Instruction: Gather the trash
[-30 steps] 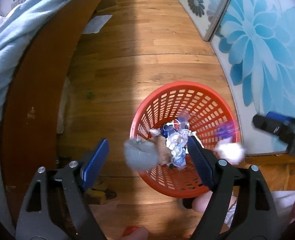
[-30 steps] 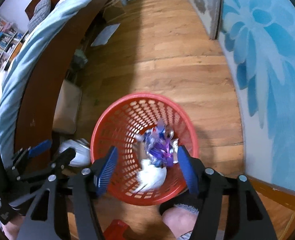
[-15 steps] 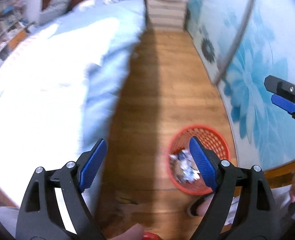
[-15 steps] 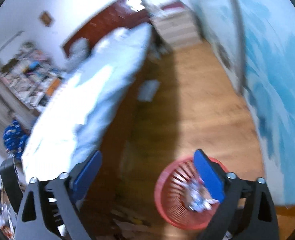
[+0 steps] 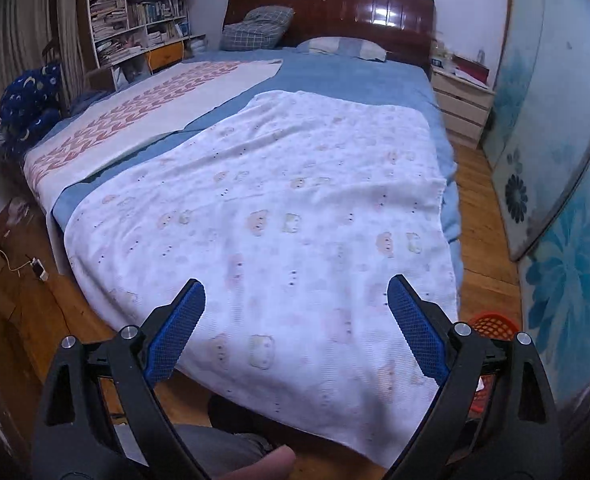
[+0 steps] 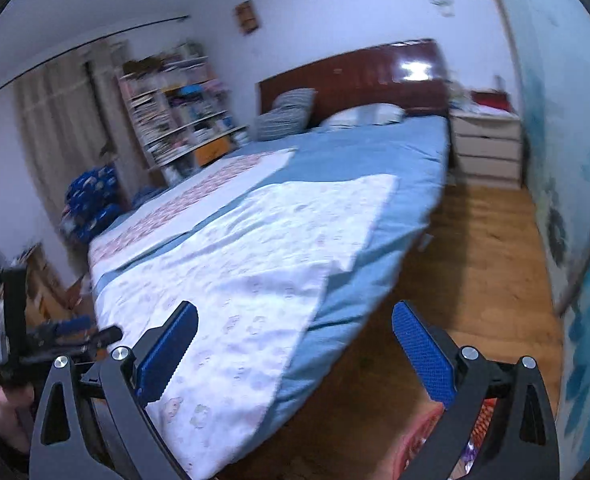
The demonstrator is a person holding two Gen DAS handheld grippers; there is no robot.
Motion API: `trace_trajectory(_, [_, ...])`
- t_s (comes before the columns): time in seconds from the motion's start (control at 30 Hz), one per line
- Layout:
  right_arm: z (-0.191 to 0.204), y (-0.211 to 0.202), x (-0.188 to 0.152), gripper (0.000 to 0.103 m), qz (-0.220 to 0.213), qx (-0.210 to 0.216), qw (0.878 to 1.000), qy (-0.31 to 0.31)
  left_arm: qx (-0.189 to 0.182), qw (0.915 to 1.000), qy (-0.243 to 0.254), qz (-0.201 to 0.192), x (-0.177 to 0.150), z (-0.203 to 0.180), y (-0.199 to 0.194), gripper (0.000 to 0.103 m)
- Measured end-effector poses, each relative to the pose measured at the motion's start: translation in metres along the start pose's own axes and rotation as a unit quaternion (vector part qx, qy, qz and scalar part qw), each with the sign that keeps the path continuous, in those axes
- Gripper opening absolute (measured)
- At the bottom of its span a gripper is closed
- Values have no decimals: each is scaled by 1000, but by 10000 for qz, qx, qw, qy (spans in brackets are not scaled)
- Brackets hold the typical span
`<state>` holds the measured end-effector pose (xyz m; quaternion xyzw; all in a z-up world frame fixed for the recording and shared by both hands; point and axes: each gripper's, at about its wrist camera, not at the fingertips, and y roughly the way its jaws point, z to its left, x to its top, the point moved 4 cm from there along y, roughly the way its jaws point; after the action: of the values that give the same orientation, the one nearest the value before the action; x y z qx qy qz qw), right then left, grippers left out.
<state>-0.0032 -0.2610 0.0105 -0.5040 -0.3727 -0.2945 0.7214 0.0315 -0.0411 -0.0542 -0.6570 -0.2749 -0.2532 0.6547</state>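
My left gripper (image 5: 295, 320) is open and empty, raised above the foot of the bed. My right gripper (image 6: 293, 344) is open and empty too, over the bed's right edge. The red trash basket (image 5: 493, 326) shows only as a piece of rim behind the left gripper's right finger, on the floor by the bed's corner. In the right wrist view the red basket (image 6: 423, 436) peeks out under the right finger, mostly hidden. No loose trash shows on the bed or the floor. The left gripper (image 6: 55, 340) shows at the left edge of the right wrist view.
A large bed (image 5: 315, 92) with a white patterned blanket (image 5: 275, 220) fills the middle. A wooden floor strip (image 6: 475, 260) runs along its right side beside blue flowered panels (image 5: 567, 280). A drawer unit (image 6: 487, 148) and bookshelves (image 5: 135, 12) stand at the back.
Both grippers have let trash drop into the red basket, then risen and tilted up from it. The views now face the bed and room; the basket has slid to the lower right.
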Motion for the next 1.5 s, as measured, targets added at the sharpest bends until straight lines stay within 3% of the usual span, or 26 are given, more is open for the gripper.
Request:
trace_trajectory(0.1, [14,16,-10,96,95,27,9998,-151,16,10000,-7,-69,1,5,7,92])
trace_trajectory(0.2, [18,44,-11,96,463,305,9979,334,50,10000,-9,80,-2,3,21,92])
trace_trajectory(0.37, [35,71,-8,96,543,312,9980,-79,139,9997,-190,66,-3,19,22,92])
trace_trajectory(0.6, [50,98,-6,96,718,435,9965,7,153,9997,-155,54,-6,24,21,92])
trace_trajectory(0.93, [73,103,-16,96,854,517,9949,-167,218,9996,-201,35,-10,38,18,92])
trace_trajectory(1.5, [70,101,-19,96,924,473,9944,-185,189,9997,-155,87,-9,37,20,92])
